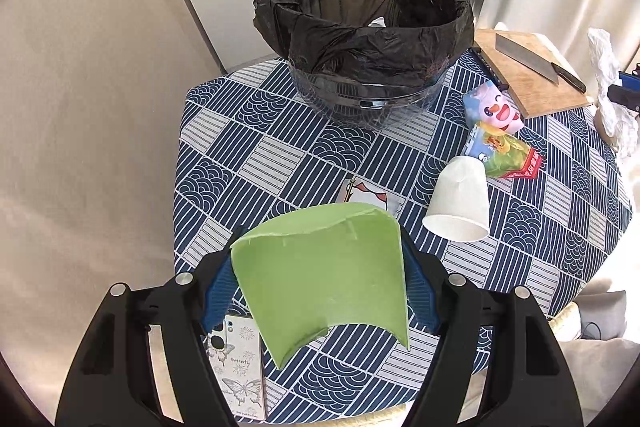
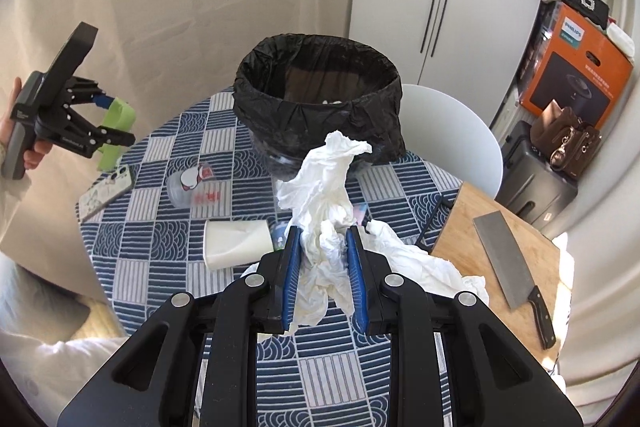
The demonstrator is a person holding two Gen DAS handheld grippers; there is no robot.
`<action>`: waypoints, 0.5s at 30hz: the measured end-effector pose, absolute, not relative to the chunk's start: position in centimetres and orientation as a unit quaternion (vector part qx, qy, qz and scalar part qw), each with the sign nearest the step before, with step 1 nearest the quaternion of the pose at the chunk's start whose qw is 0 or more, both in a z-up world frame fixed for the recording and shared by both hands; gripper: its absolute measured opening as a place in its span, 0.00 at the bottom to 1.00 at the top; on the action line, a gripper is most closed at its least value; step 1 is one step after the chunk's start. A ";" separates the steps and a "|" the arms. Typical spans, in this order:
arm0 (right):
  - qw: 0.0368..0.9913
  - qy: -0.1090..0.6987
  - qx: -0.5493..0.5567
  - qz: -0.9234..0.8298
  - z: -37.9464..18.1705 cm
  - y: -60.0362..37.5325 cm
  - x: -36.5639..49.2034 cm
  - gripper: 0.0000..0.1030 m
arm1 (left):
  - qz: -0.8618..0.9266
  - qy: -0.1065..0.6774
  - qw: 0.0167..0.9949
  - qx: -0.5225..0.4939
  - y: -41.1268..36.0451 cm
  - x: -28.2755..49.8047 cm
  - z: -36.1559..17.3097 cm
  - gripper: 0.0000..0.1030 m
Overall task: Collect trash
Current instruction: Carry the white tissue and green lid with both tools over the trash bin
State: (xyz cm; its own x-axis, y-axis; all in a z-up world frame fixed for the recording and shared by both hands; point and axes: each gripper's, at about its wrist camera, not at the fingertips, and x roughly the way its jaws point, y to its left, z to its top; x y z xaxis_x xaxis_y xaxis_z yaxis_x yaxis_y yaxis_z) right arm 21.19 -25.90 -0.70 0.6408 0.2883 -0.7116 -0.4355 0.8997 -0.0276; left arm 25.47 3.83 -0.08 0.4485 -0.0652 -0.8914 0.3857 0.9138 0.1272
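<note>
My left gripper (image 1: 320, 247) is shut on a curved green sheet (image 1: 320, 287) and holds it above the table's near left side; it also shows in the right wrist view (image 2: 116, 119). My right gripper (image 2: 322, 233) is shut on a crumpled white tissue (image 2: 324, 183), held above the table in front of the bin. The bin (image 1: 360, 39) with a black liner stands at the table's far side, also in the right wrist view (image 2: 316, 99). A white paper cup (image 1: 460, 203) lies on its side on the cloth. Colourful snack wrappers (image 1: 496, 131) lie beside it.
A cutting board (image 1: 532, 75) with a cleaver (image 1: 532, 59) sits at the table's right. A phone (image 1: 240, 367) lies near the left edge. A small clear cup with a cartoon print (image 2: 192, 183) lies mid-table. A white chair (image 2: 452, 131) stands behind the table.
</note>
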 end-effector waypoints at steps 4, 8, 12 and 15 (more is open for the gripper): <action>0.903 0.364 -0.105 0.204 0.2 -25.5 22.8 0.21 | -0.141 0.496 0.840 0.168 3.2 26.3 1.3 0.70; 0.906 0.354 -0.106 0.206 1.2 -25.2 24.6 0.21 | -0.149 0.483 0.844 0.178 2.6 27.7 2.7 0.70; 0.908 0.348 -0.111 0.205 2.1 -24.9 26.7 0.21 | -0.156 0.475 0.846 0.186 2.0 29.7 3.8 0.70; 0.910 0.342 -0.113 0.206 2.7 -24.6 28.4 0.21 | -0.167 0.469 0.846 0.190 1.4 31.2 4.5 0.70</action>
